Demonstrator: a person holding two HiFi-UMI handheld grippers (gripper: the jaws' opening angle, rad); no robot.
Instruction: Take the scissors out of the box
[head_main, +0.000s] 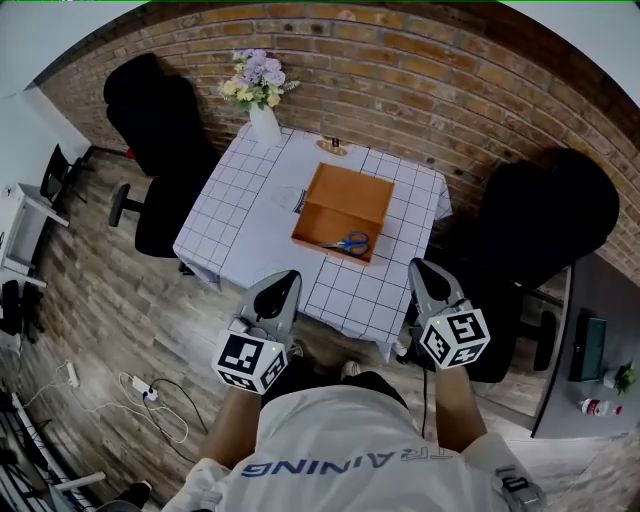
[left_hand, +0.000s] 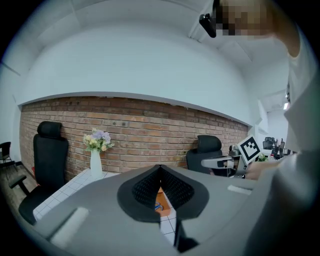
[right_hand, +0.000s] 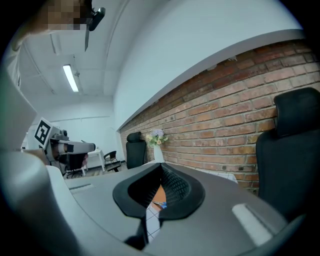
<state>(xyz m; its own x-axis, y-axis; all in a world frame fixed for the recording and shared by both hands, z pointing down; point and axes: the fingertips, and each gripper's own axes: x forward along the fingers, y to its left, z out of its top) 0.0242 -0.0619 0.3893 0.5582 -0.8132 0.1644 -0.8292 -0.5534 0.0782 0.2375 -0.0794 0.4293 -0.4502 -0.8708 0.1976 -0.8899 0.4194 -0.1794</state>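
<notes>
Holds left gripper (head_main: 284, 278) and right gripper (head_main: 421, 268) by the near edge of the worktop (head_main: 245, 235), fingers of both pressed together on nothing, likely as a ready pose ahead of any reach. Further on, shows the scissors (head_main: 348, 243) lying flat at the near end of the open box (head_main: 345, 200), blue-handled, slim, well apart from both grippers.

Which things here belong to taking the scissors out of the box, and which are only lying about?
For the job: scissors, orange box, left claw, right claw.
Only lying about: vase of flowers, black chair beside it, black chair opposite.
</notes>
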